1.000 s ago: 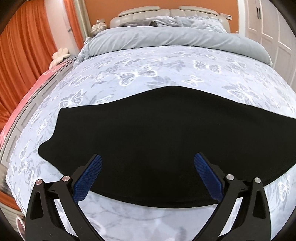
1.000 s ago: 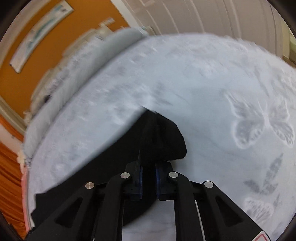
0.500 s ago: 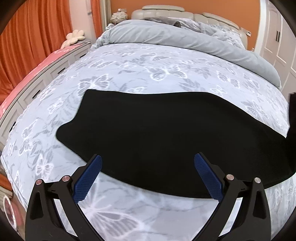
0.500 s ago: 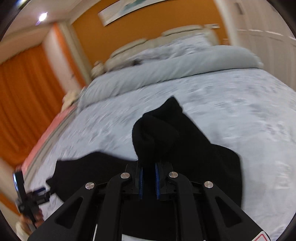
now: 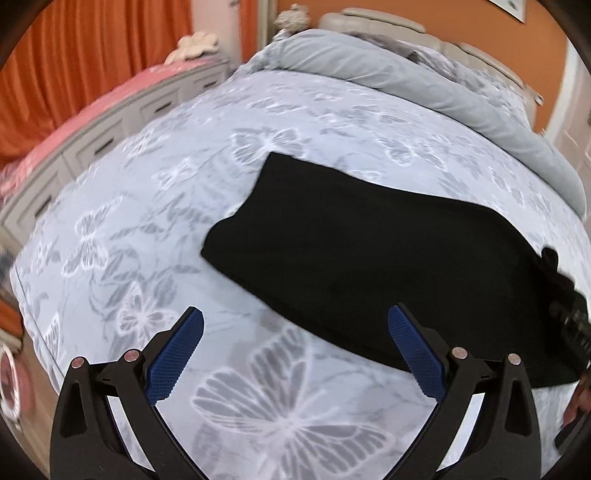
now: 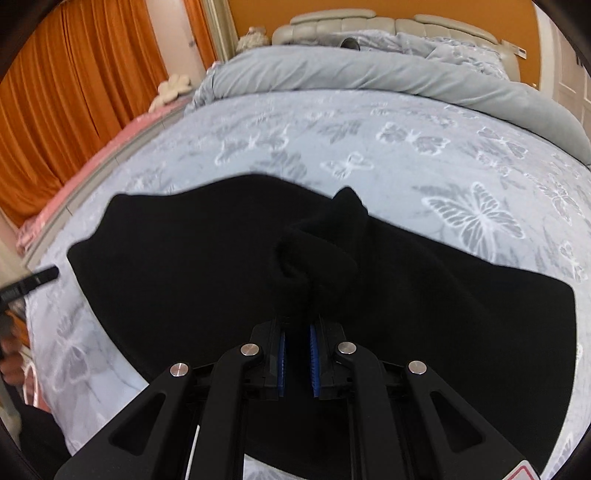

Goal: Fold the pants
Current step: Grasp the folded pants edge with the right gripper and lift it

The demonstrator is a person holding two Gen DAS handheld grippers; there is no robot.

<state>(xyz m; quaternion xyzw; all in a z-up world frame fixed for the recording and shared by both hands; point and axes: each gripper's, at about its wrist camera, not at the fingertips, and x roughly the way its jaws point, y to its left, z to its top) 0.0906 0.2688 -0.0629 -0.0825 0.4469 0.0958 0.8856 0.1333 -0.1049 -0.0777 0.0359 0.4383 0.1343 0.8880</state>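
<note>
The black pants (image 6: 192, 266) lie spread flat across the bed (image 6: 369, 147), on its butterfly-print cover, in a long dark band running side to side nearer the foot edge than the headboard. One bunched end of the fabric rises off the flat part into a rounded fold, pinched in the right tool (image 6: 297, 347), whose blue pads are drawn tight on the cloth.

In the left wrist view the pants (image 5: 369, 258) sit ahead and to the right of the left tool (image 5: 295, 350), whose fingers stand wide apart over bare cover, holding nothing.

A grey duvet (image 6: 369, 77) is heaped along the head of the bed, below the padded headboard (image 6: 369, 22). Orange curtains (image 6: 74, 92) hang at the left side.
</note>
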